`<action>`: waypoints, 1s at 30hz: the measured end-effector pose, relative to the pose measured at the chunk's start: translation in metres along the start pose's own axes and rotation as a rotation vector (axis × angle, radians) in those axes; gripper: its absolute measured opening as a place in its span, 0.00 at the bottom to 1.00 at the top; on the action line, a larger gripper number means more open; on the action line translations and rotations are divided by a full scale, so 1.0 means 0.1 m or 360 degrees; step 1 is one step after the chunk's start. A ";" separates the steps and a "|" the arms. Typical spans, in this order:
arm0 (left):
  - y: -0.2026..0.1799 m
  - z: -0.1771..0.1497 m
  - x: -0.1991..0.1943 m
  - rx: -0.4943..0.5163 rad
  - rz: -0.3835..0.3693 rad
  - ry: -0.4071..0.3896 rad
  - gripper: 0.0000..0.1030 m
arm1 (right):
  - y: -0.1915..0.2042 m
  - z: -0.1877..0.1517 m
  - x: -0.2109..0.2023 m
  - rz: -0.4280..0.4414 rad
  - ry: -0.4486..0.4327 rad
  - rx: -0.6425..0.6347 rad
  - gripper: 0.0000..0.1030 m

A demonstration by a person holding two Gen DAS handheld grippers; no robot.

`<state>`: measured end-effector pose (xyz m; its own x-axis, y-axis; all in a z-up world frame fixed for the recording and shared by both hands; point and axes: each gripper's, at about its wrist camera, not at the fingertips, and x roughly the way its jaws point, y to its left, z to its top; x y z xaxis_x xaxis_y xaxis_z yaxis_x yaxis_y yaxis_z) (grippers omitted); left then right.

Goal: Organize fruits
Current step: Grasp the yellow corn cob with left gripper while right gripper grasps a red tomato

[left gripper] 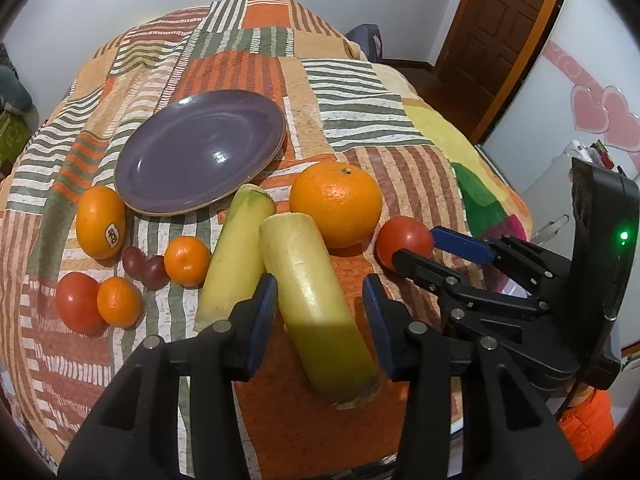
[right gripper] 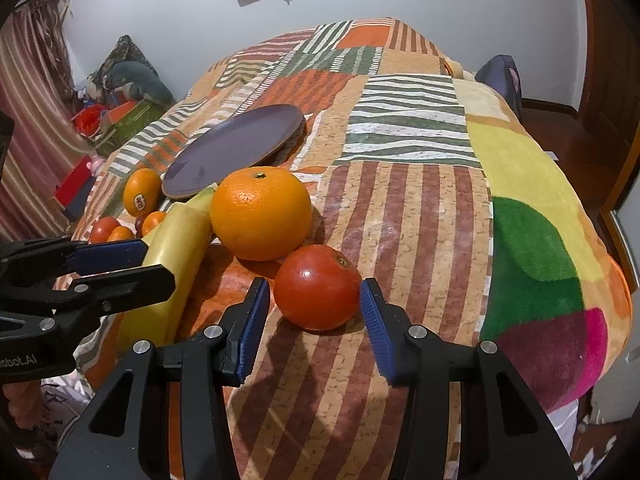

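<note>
A purple plate (left gripper: 192, 152) lies empty on the patterned bedspread; it also shows in the right wrist view (right gripper: 232, 148). Two yellow-green cane pieces lie in front of it. My left gripper (left gripper: 320, 316) is open, its jaws on either side of the nearer cane piece (left gripper: 316, 300) without squeezing it. My right gripper (right gripper: 314, 322) is open around a red tomato (right gripper: 318, 286), also seen from the left (left gripper: 404, 242). A large orange (right gripper: 260, 214) sits just beyond the tomato.
At the left lie a stickered orange (left gripper: 100, 222), two small tangerines (left gripper: 186, 260), dark grapes (left gripper: 146, 268) and a second tomato (left gripper: 78, 302). The second cane piece (left gripper: 236, 260) lies beside the first. The bed edge drops off at the right, near a wooden door (left gripper: 496, 32).
</note>
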<state>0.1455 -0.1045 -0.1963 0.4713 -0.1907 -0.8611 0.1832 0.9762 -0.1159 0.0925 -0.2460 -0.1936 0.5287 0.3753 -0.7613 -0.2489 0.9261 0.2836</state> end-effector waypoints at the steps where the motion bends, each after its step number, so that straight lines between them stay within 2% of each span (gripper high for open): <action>1: 0.00 0.00 0.02 0.0000 0.0010 0.0008 0.44 | -0.01 0.01 0.01 -0.0003 0.0002 -0.0001 0.43; 5: 0.05 -0.02 0.21 -0.0058 -0.0003 0.0100 0.44 | -0.02 0.00 0.04 -0.0016 0.0010 -0.0003 0.44; 11: -0.01 -0.05 0.26 -0.0009 0.0067 0.0085 0.43 | -0.03 0.01 0.08 -0.0038 0.0022 -0.0021 0.46; 18: 0.07 -0.03 0.25 -0.0060 -0.0009 0.0107 0.41 | 0.00 0.00 0.14 -0.0017 0.0059 -0.0025 0.44; 21: 0.10 -0.02 0.20 -0.0075 -0.0025 0.0085 0.36 | 0.00 0.00 0.12 -0.0023 0.0053 -0.0017 0.44; 30: 0.25 0.06 -0.03 -0.0128 -0.0068 -0.0015 0.36 | 0.04 0.16 -0.10 -0.0039 -0.0062 -0.0015 0.44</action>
<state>0.1541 -0.0797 -0.1934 0.4727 -0.2328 -0.8499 0.1335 0.9723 -0.1920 0.0986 -0.2452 -0.1753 0.5658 0.3541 -0.7446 -0.2431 0.9346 0.2597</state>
